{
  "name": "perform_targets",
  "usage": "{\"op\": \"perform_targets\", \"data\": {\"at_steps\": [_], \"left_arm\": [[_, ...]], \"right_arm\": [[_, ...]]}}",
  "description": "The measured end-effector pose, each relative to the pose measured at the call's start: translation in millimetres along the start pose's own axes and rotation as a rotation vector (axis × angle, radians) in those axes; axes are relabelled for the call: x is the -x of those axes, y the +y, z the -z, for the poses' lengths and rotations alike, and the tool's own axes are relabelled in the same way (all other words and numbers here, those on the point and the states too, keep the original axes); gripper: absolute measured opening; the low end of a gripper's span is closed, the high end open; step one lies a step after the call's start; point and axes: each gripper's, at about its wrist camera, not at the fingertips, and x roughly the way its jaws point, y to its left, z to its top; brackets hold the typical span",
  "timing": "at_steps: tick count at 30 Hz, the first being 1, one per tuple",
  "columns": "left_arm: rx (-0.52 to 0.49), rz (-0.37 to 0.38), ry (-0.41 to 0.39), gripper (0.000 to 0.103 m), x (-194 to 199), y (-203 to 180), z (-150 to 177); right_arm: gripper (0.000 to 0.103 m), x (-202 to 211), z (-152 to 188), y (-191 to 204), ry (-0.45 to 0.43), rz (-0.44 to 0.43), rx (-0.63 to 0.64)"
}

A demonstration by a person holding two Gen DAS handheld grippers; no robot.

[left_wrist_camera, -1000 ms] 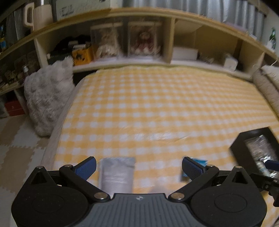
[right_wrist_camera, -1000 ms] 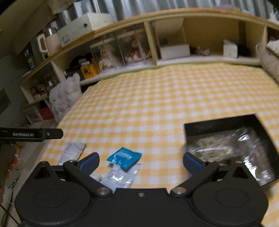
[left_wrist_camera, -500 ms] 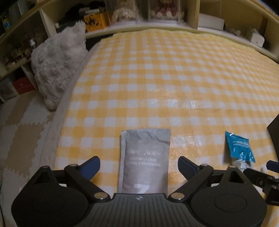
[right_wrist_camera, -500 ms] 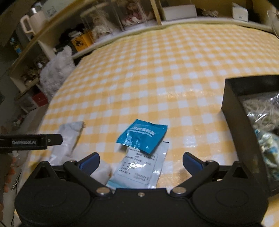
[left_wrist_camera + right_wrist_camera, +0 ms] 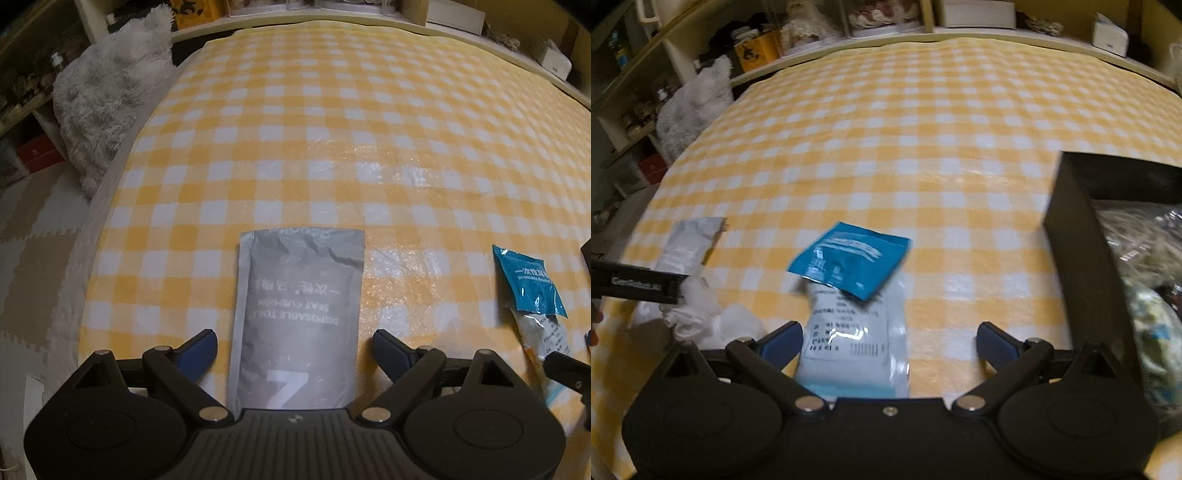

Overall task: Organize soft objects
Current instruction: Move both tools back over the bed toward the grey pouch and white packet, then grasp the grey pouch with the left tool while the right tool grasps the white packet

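Observation:
A grey flat pouch (image 5: 299,295) lies on the yellow checked cloth (image 5: 332,129), between the fingers of my left gripper (image 5: 293,339). Its jaws are closing and the pads stand clear of the pouch's edges. To the right, a blue sachet (image 5: 528,280) overlaps a clear white packet (image 5: 546,336). In the right wrist view that clear packet (image 5: 849,343) lies between the fingers of my right gripper (image 5: 889,332). These jaws are wide, closing slightly, and touch nothing. The blue sachet (image 5: 849,258) rests on the packet's far end. A crumpled white item (image 5: 713,317) lies to the left.
A black box (image 5: 1082,258) holding plastic-wrapped items (image 5: 1137,236) stands at the right. A fluffy grey cushion (image 5: 107,96) leans at the cloth's left edge above foam floor mats (image 5: 33,258). Shelves (image 5: 960,22) run along the back. The left gripper's side (image 5: 639,286) shows at the left.
Both grippers have come down and tipped toward the cloth, so the shelves slid out of view. The grey pouch and the clear packet now sit between the fingers. The left jaws have narrowed.

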Motion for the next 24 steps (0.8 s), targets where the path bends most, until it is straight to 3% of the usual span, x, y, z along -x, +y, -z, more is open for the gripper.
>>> {"op": "perform_targets", "data": {"at_steps": [7, 9, 16, 19, 20, 22, 23, 24], "left_arm": [[-0.029, 0.016, -0.012, 0.073, -2, -4, -3], [-0.025, 0.025, -0.027, 0.062, 4, -10, 0], [-0.027, 0.043, -0.041, 0.056, 15, -21, 3], [-0.017, 0.052, -0.057, 0.056, 19, -21, 2], [-0.014, 0.053, -0.065, 0.055, 21, -21, 1], [-0.008, 0.059, -0.081, 0.055, 27, -20, 0], [-0.003, 0.065, -0.091, 0.055, 30, -20, -1], [0.001, 0.072, -0.105, 0.055, 34, -20, -1]], "right_arm": [[0.095, 3, -2, -3, -0.004, -0.041, -0.027], [0.092, 0, -3, 2, -0.005, -0.063, -0.022], [0.079, -9, -2, 21, -0.022, -0.029, 0.13], [0.07, -10, 0, 27, -0.022, -0.005, 0.204], [0.062, -9, 1, 27, -0.025, -0.016, 0.224], [0.06, -7, 2, 28, -0.026, -0.028, 0.236], [0.048, -6, 2, 28, -0.029, -0.048, 0.24], [0.048, -5, 2, 27, -0.035, -0.058, 0.239]]}}
